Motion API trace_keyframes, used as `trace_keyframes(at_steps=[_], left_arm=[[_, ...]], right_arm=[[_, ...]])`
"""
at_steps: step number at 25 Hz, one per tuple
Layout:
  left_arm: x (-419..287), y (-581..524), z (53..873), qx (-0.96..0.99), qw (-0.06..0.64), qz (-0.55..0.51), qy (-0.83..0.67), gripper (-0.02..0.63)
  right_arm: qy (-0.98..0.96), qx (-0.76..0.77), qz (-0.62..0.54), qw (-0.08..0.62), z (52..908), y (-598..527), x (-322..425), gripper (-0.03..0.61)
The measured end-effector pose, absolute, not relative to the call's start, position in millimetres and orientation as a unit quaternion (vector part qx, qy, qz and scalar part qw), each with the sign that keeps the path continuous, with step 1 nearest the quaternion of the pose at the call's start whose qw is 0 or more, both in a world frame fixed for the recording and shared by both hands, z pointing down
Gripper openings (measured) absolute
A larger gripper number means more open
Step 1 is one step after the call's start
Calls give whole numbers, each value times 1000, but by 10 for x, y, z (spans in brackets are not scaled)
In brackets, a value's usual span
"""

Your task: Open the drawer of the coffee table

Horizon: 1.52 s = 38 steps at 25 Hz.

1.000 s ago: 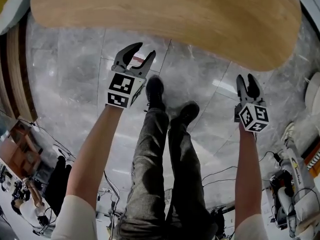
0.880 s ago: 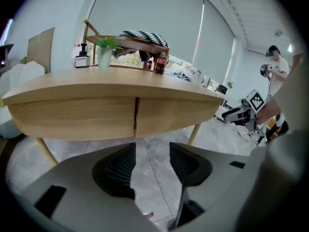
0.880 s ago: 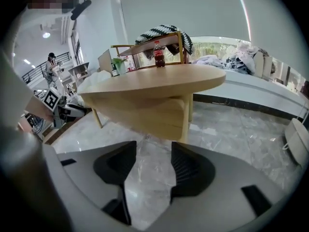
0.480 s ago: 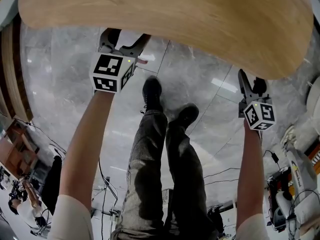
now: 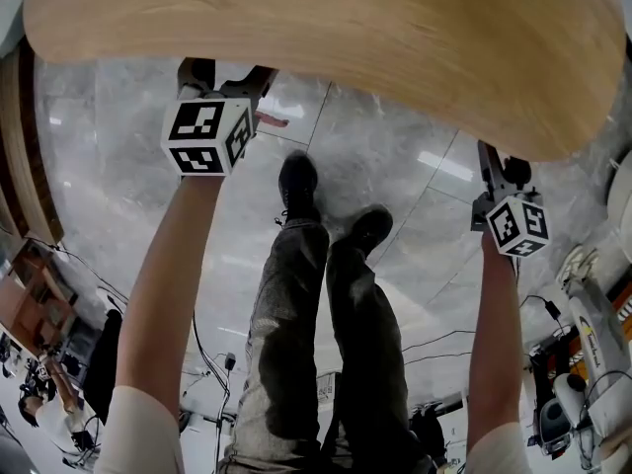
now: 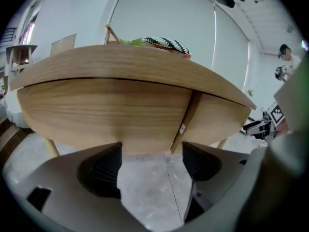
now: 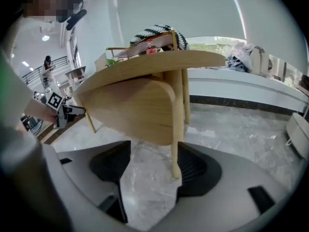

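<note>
The wooden coffee table [image 5: 326, 38] fills the top of the head view. Its curved drawer front [image 6: 106, 112] sits under the top, close ahead in the left gripper view. My left gripper [image 5: 225, 75] reaches to the table's near edge, fingertips hidden beneath the top. Its jaws have just been opening and stand open [image 6: 152, 153]; the drawer front's lower edge shows between the pads, untouched. My right gripper [image 5: 499, 161] hangs at the table's right end. Its jaws, also just opening, are open [image 7: 152, 158]; a thin table leg [image 7: 176, 129] stands ahead between them.
The person's legs and black shoes [image 5: 296, 181] stand on the marble floor between the arms. A striped object [image 6: 164, 43] and a red can [image 7: 151, 47] rest on the table. A long white bench [image 7: 241, 88] runs behind. Cables [image 5: 434, 344] lie on the floor.
Both grippers have moved up to the table's edge, the left further, so its tips now sit under the top. Both pairs of jaws have spread wider.
</note>
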<state>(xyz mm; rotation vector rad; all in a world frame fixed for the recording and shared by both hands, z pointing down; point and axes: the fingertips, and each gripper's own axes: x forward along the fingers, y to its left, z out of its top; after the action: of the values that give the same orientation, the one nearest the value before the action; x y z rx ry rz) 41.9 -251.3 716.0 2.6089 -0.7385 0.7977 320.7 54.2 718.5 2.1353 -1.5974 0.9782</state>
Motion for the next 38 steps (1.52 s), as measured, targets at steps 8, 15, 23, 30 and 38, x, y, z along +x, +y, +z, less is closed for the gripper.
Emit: trace_keyframes(at_steps=[8,15,23,30,38], left_arm=[[439,-2502,7157,915,140,277,-258,416],[457,-2521,7146,912,142,270,-274,419],[613,-2303,7199,927,115,288,-209,416],[714,-2203,7178,934,118,275,-197,414],[812,-2101,7149,939,107,265,-191,325]], right_arm=[[-579,739,302,164,7046,318,3271,334],[-580,741,296,165,7041,281,3307,322],[-586,734,290,184,7106,291,3315,279],[-585,735,294,176,7126,269,3279,279],[-586,735,288,182,7117,311,3334,244]])
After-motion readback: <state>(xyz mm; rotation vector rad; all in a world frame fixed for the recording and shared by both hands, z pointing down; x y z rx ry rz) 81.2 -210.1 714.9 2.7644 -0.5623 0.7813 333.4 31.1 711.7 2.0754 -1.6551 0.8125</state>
